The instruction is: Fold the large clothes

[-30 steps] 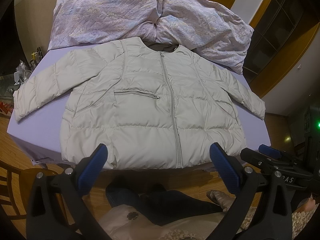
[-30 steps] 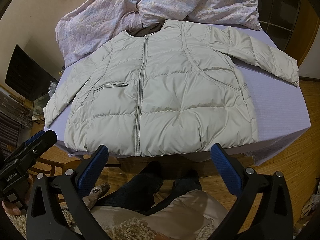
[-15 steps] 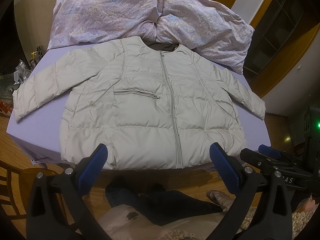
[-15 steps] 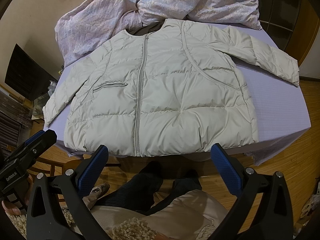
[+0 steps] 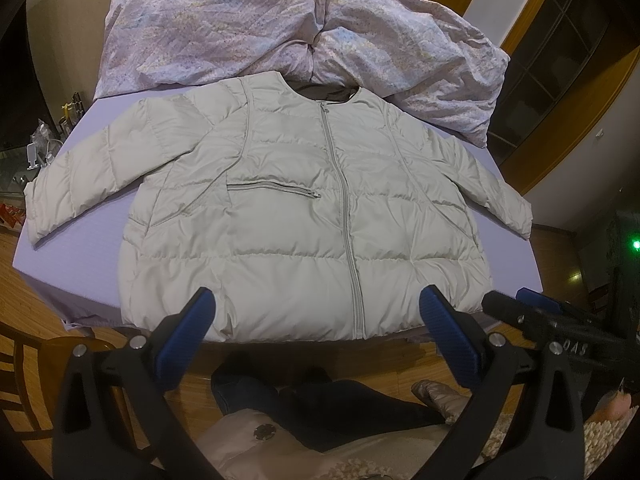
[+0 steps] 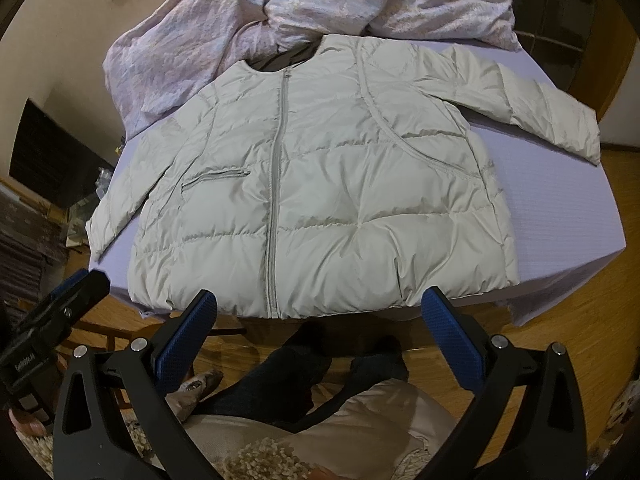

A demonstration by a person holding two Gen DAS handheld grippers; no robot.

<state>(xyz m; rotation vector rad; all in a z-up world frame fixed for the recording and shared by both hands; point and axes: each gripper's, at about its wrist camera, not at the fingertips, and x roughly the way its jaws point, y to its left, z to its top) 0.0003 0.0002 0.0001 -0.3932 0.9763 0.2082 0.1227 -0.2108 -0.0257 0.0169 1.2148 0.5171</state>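
A pale grey puffer jacket [image 5: 296, 208] lies flat and zipped on a lilac-covered table [image 5: 60, 248], front up, sleeves spread to both sides. It also shows in the right wrist view [image 6: 340, 184]. My left gripper [image 5: 316, 320] is open and empty, held just off the jacket's hem, above the near table edge. My right gripper [image 6: 320, 320] is open and empty in the same way, near the hem by the zip's lower end. The right gripper shows at the right in the left wrist view [image 5: 532, 312]; the left gripper shows at the left in the right wrist view [image 6: 76, 292].
A crumpled lilac patterned duvet [image 5: 280, 28] is heaped at the table's far side, touching the jacket's collar. The person's legs [image 6: 304, 364] and wooden floor [image 6: 560, 320] lie below the near edge. A wooden chair [image 5: 36, 364] stands at the left.
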